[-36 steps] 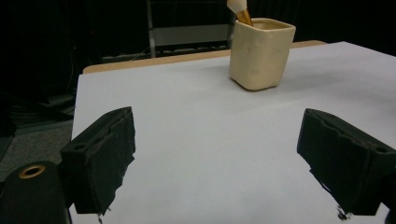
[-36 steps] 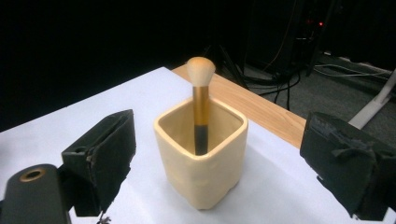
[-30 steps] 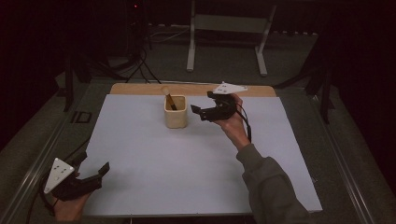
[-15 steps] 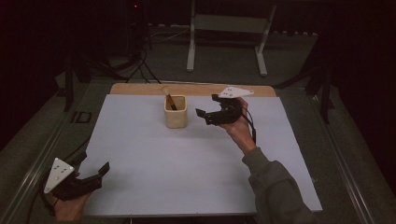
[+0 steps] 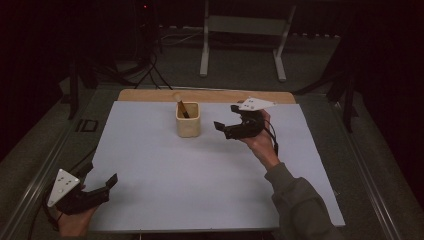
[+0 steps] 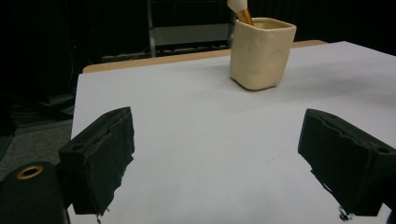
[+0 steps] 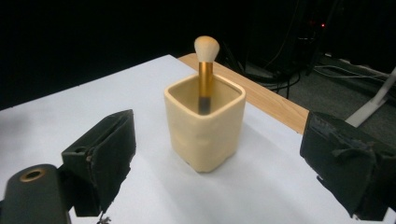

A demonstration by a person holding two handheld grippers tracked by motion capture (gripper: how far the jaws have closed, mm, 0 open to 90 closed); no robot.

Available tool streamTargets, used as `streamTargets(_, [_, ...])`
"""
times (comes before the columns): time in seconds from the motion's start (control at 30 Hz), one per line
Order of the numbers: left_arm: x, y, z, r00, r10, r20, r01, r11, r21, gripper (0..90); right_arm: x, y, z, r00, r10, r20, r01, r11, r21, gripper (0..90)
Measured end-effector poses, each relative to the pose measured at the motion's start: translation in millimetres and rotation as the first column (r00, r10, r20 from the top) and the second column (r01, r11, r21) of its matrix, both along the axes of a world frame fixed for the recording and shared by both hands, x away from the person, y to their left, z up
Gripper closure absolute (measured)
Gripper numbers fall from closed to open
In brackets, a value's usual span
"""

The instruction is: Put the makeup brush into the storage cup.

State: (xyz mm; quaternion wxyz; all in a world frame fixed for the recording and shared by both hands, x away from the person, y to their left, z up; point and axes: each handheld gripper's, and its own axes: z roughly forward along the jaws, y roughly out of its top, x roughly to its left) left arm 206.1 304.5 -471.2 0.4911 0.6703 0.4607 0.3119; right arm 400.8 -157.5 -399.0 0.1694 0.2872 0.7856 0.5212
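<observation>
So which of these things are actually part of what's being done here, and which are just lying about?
In the job:
- square cream ceramic cup
- makeup brush with gold handle, standing in the cup
- right gripper, open, facing the cup

Just about:
- left gripper, open, at the near corner
- white table sheet
- metal stand behind

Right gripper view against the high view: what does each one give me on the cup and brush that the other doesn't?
The right gripper view alone shows the brush in detail: a pale round head on a gold handle, standing inside the cup, which sits between that gripper's open jaws but farther off, untouched.

The high view alone shows the layout: the right gripper to the right of the cup, apart from it, and the left gripper open at the near left corner of the table.

Both show the cup upright near the table's far edge.
</observation>
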Motion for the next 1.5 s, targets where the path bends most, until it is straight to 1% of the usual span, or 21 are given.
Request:
streamTargets(0.17, [0.2, -0.1, -0.1, 1.0000, 0.001, 0.000, -0.001, 1.0000, 0.000, 11.8, -3.9, -8.3, -0.6, 1.0000, -0.009, 0.000, 0.009, 1.0000, -0.004, 10.3])
streamTargets(0.4, [0.1, -0.8, 0.1, 1.0000, 0.000, 0.001, 0.000, 1.0000, 0.000, 11.7, -12.3, -19.0, -1.2, 1.0000, -0.004, 0.006, 0.004, 1.0000, 0.003, 10.3])
streamTargets(0.53, [0.1, -0.4, 0.1, 1.0000, 0.001, 0.001, -0.001, 1.0000, -0.001, 11.8, -18.6, -23.8, -0.9, 0.9999, -0.002, 0.014, 0.001, 0.9999, 0.011, 10.3])
streamTargets(0.8, [1.0, -1.2, -0.1, 1.0000, -0.004, -0.001, 0.004, 1.0000, -0.001, 11.7, -28.8, -32.5, -3.8, 0.9999, 0.004, 0.010, -0.005, 0.9995, 0.030, 10.3])
streamTargets(0.93, [0.9, -0.8, -0.1, 1.0000, -0.002, 0.001, 0.002, 1.0000, -0.003, 11.7, -33.6, -35.5, -5.5, 0.9999, 0.007, 0.014, -0.008, 0.9995, 0.031, 10.3])
streamTargets(1.3, [0.8, -0.9, -0.1, 1.0000, -0.001, 0.001, 0.001, 1.0000, -0.004, 11.7, -47.4, -50.4, -7.9, 0.9998, 0.003, 0.021, -0.004, 0.9980, 0.064, 10.3])
streamTargets(1.5, [1.0, -1.4, -0.4, 1.0000, -0.003, -0.003, 0.003, 1.0000, 0.001, 11.8, -50.8, -59.1, -10.0, 0.9998, -0.012, 0.018, 0.011, 0.9968, 0.079, 10.3])
